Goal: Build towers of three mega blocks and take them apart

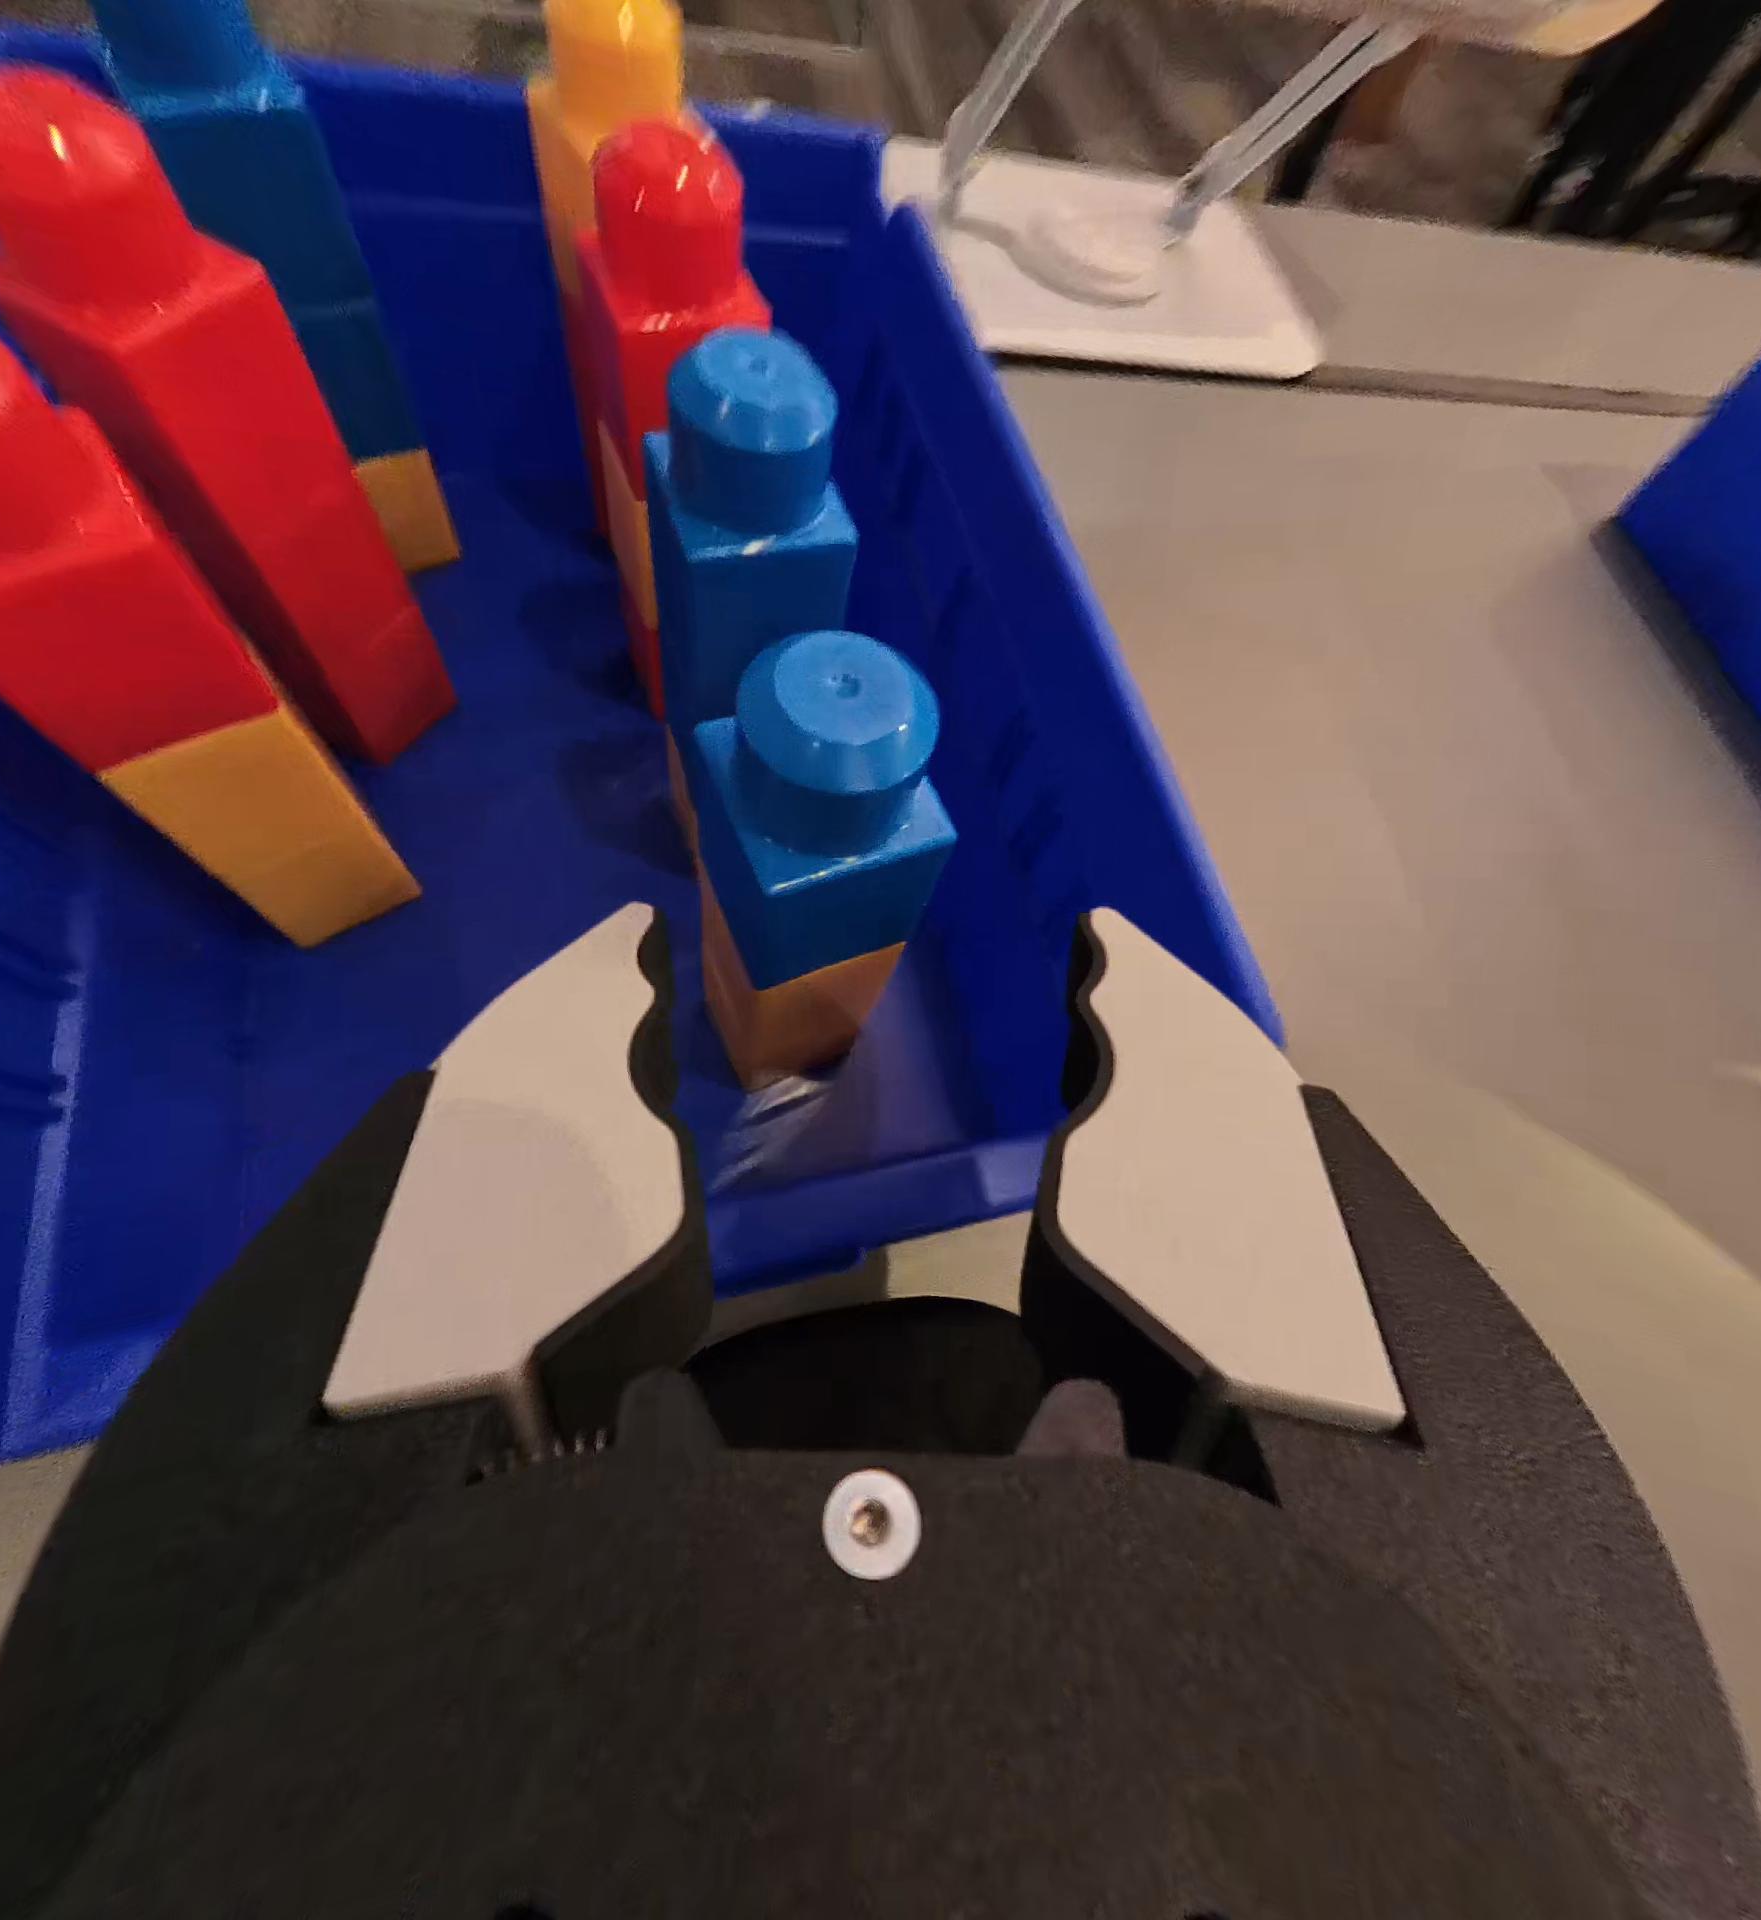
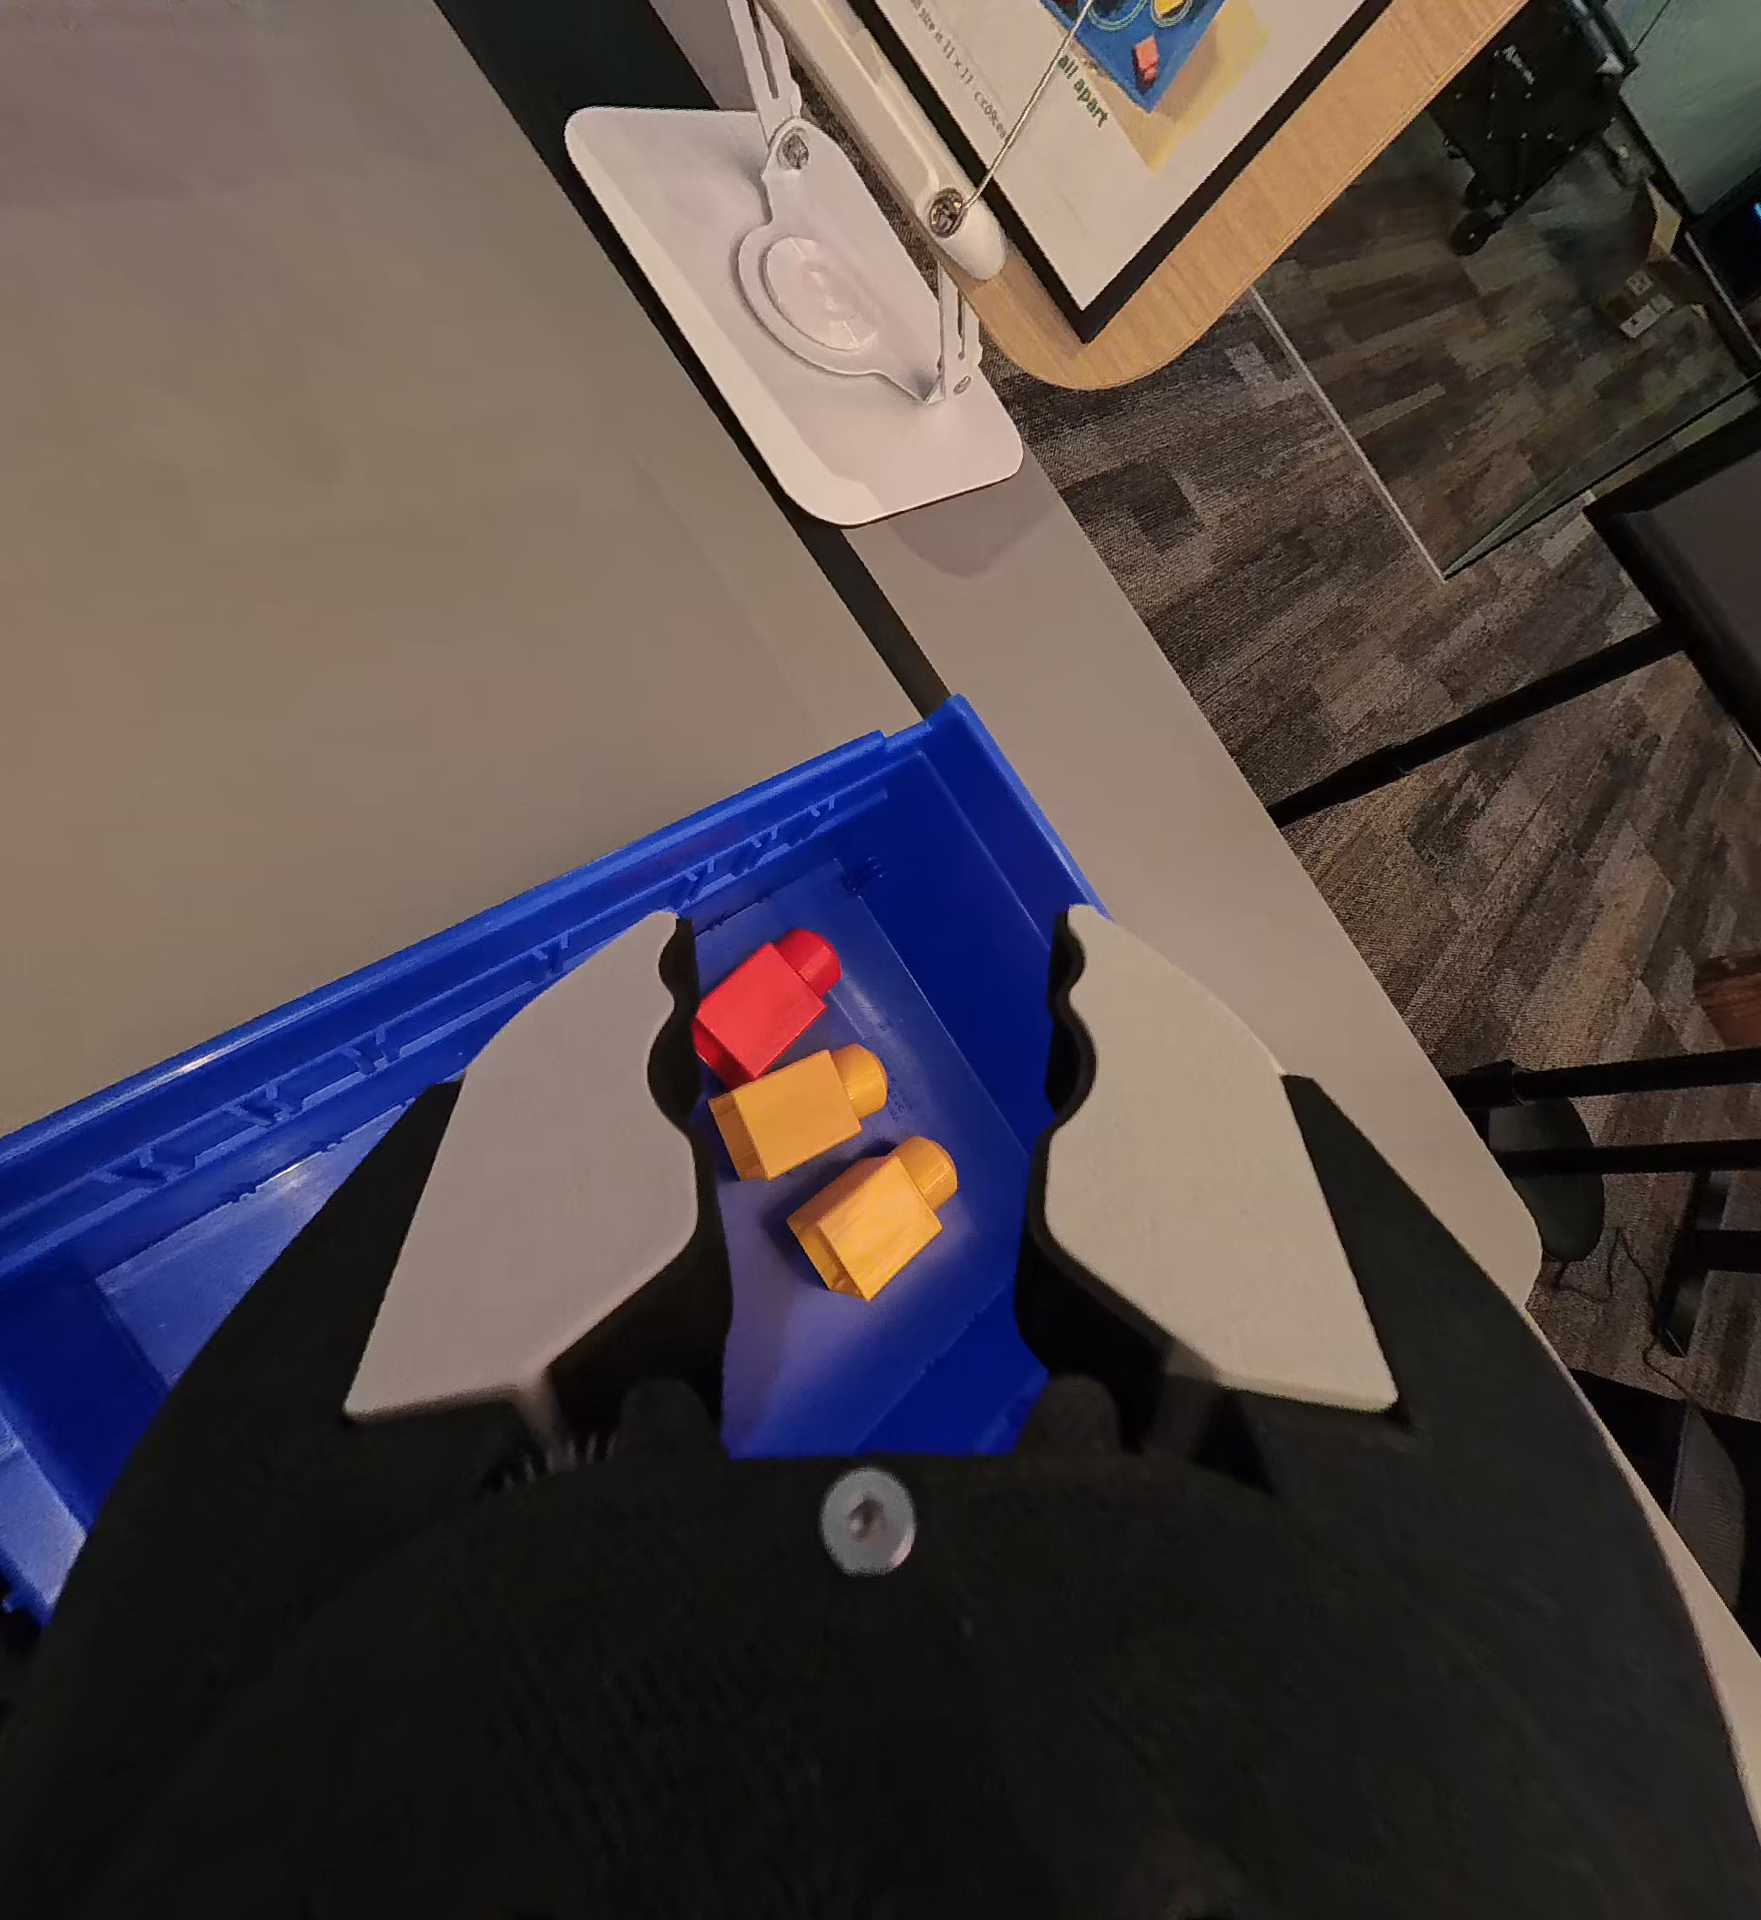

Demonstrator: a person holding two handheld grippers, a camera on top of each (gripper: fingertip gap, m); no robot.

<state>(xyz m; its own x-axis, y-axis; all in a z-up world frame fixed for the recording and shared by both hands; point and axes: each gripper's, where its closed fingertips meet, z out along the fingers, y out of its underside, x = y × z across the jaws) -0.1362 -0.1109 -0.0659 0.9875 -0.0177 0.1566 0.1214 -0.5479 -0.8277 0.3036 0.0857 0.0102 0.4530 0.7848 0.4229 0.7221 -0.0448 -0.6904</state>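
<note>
Left gripper point(image 1: 860, 935) hovers, jaws wide and empty, over the blue-topped tower point(image 1: 824, 862); right gripper point(image 2: 871, 935) likewise empty. Light, rigid, glossy plastic: squeeze the flat sides.

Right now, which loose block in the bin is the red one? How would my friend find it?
Look inside the blue bin under the open right gripper. Three loose blocks lie in a row; the red block is farthest, beside two orange blocks.
</note>
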